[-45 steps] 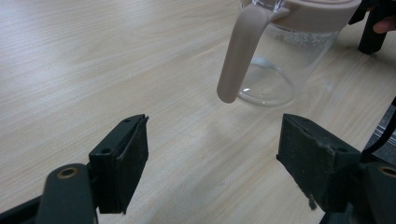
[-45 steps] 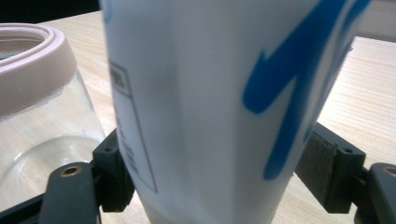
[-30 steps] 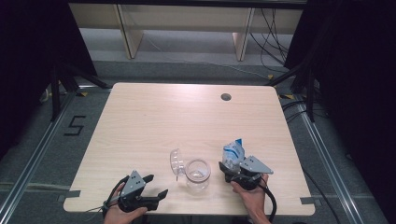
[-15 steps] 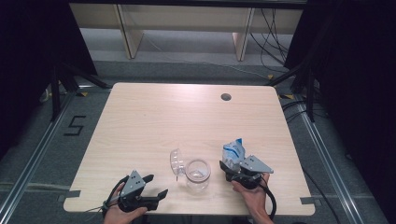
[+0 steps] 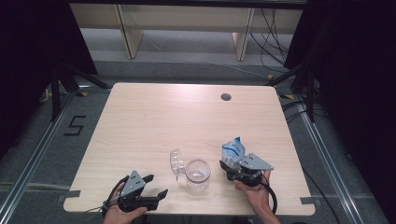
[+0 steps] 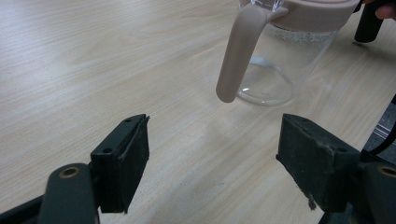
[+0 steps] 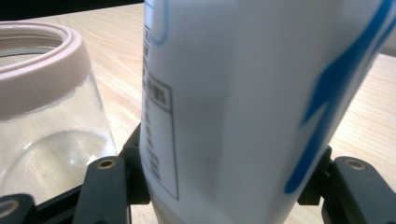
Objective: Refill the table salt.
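A clear glass jar with a pale pink rim stands near the table's front edge, its clear lid swung open to the left. Just right of it, my right gripper holds a white and blue pouch upright. Its jaws have just been closing, and in the right gripper view the pouch spans the gap between them, beside the jar. My left gripper rests open at the front left. In its own view the left gripper faces the jar and a beige tab hanging from the rim.
The wooden table has a round cable hole at its back right. Behind the table stands wooden shelving, with cables on the floor to the right.
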Available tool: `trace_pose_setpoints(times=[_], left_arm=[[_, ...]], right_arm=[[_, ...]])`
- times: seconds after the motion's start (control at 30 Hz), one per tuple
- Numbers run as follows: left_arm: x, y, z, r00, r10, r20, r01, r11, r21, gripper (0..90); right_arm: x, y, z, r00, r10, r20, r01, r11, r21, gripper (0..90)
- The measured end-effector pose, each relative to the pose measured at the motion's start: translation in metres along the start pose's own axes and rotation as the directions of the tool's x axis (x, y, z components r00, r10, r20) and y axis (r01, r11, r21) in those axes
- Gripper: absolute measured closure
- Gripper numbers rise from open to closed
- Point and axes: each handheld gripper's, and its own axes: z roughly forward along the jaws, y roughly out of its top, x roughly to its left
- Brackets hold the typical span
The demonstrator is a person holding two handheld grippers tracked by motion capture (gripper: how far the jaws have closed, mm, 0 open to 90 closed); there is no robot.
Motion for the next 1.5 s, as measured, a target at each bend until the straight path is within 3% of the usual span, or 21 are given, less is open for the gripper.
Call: trace_pose_setpoints(times=[0.27, 0.3, 0.33, 0.37, 0.63, 0.73, 0.8, 0.83, 0.9, 0.93, 0.97, 1.0, 1.07, 1.1, 1.13, 1.2, 1.27, 1.4, 1.43, 1.47, 1.5], left_arm=[[0.001, 0.000, 0.000, 1.0000, 0.001, -0.003, -0.001, 1.0000, 0.003, 24.5], [0.001, 0.000, 0.000, 1.0000, 0.007, -0.003, -0.007, 0.9999, 0.009, 24.5], [0.002, 0.000, 0.000, 0.9998, 0.019, -0.004, -0.019, 0.9998, 0.010, 24.5], [0.001, 0.000, 0.000, 1.0000, 0.009, -0.003, -0.009, 0.9999, 0.009, 24.4], [0.000, 0.000, 0.000, 1.0000, 0.002, -0.002, -0.002, 1.0000, 0.003, 24.1], [0.001, 0.000, 0.000, 1.0000, 0.005, -0.003, -0.005, 1.0000, 0.007, 23.8], [0.001, 0.000, 0.000, 1.0000, -0.002, -0.004, 0.003, 1.0000, 0.001, 23.7], [0.000, 0.000, 0.000, 1.0000, -0.004, -0.003, 0.004, 1.0000, 0.000, 23.7], [0.000, 0.000, 0.001, 1.0000, -0.006, -0.001, 0.006, 1.0000, -0.001, 23.5], [0.001, 0.000, 0.000, 1.0000, 0.009, -0.002, -0.009, 1.0000, 0.002, 23.4], [0.001, 0.000, 0.000, 1.0000, 0.002, -0.004, -0.002, 1.0000, 0.002, 23.3], [0.000, 0.000, 0.000, 1.0000, -0.004, -0.003, 0.004, 1.0000, 0.002, 23.1], [0.001, 0.000, 0.000, 1.0000, -0.006, -0.004, 0.006, 1.0000, 0.002, 22.6], [0.001, 0.000, 0.000, 1.0000, -0.007, -0.003, 0.007, 1.0000, 0.002, 22.4], [0.001, 0.000, 0.001, 1.0000, 0.005, -0.002, -0.005, 1.0000, 0.000, 22.3], [0.000, 0.000, 0.000, 0.9999, -0.009, -0.009, 0.009, 1.0000, 0.004, 22.1], [0.000, 0.000, 0.000, 0.9999, -0.010, -0.009, 0.010, 0.9999, 0.004, 22.1], [0.001, 0.000, 0.000, 0.9999, -0.007, -0.008, 0.007, 1.0000, 0.005, 21.8], [0.000, 0.000, 0.001, 0.9999, -0.008, -0.009, 0.008, 1.0000, 0.005, 21.8], [0.000, 0.000, 0.001, 0.9999, -0.007, -0.009, 0.007, 1.0000, 0.005, 21.8], [0.000, 0.000, 0.001, 0.9999, -0.006, -0.009, 0.006, 1.0000, 0.006, 21.8]], right_arm=[[-0.002, 0.011, -0.003, 0.9953, -0.097, -0.010, 0.096, 0.9947, -0.035, 40.5], [-0.003, 0.013, -0.002, 0.9918, -0.128, -0.009, 0.127, 0.9911, -0.039, 40.5], [-0.001, 0.014, -0.004, 0.9930, -0.117, -0.016, 0.117, 0.9929, -0.022, 40.5], [-0.002, 0.015, -0.003, 0.9880, -0.154, -0.007, 0.154, 0.9877, -0.027, 40.5], [-0.001, 0.019, -0.005, 0.9773, -0.212, 0.009, 0.212, 0.9772, -0.017, 40.7], [-0.001, 0.020, -0.005, 0.9687, -0.247, 0.020, 0.248, 0.9689, -0.002, 40.7], [0.000, 0.022, -0.005, 0.9564, -0.290, 0.032, 0.291, 0.9566, -0.016, 40.8], [0.002, 0.022, -0.006, 0.9571, -0.289, 0.026, 0.289, 0.9574, -0.001, 40.8], [0.002, 0.024, -0.005, 0.9418, -0.333, 0.045, 0.334, 0.9424, -0.018, 40.9], [0.003, 0.025, -0.006, 0.9410, -0.336, 0.035, 0.337, 0.9414, -0.010, 40.9], [0.003, 0.025, -0.006, 0.9332, -0.357, 0.043, 0.357, 0.9338, -0.011, 40.9], [0.004, 0.025, -0.006, 0.9378, -0.345, 0.034, 0.346, 0.9383, -0.005, 40.9], [0.005, 0.025, -0.007, 0.9280, -0.369, 0.053, 0.369, 0.9293, 0.001, 40.9], [0.005, 0.025, -0.007, 0.9299, -0.364, 0.051, 0.365, 0.9311, 0.000, 40.9], [0.004, 0.026, -0.007, 0.9191, -0.390, 0.054, 0.391, 0.9205, 0.001, 40.9], [0.005, 0.026, -0.006, 0.9115, -0.406, 0.063, 0.407, 0.9133, 0.001, 40.9], [0.006, 0.026, -0.007, 0.9104, -0.409, 0.062, 0.409, 0.9124, 0.013, 40.9], [0.008, 0.027, -0.007, 0.8904, -0.451, 0.063, 0.451, 0.8925, 0.014, 41.1], [0.009, 0.027, -0.007, 0.8932, -0.444, 0.070, 0.444, 0.8957, 0.017, 41.1], [0.009, 0.028, -0.007, 0.8856, -0.460, 0.063, 0.460, 0.8877, 0.014, 41.1], [0.009, 0.028, -0.007, 0.8873, -0.456, 0.067, 0.456, 0.8896, 0.014, 41.1]])
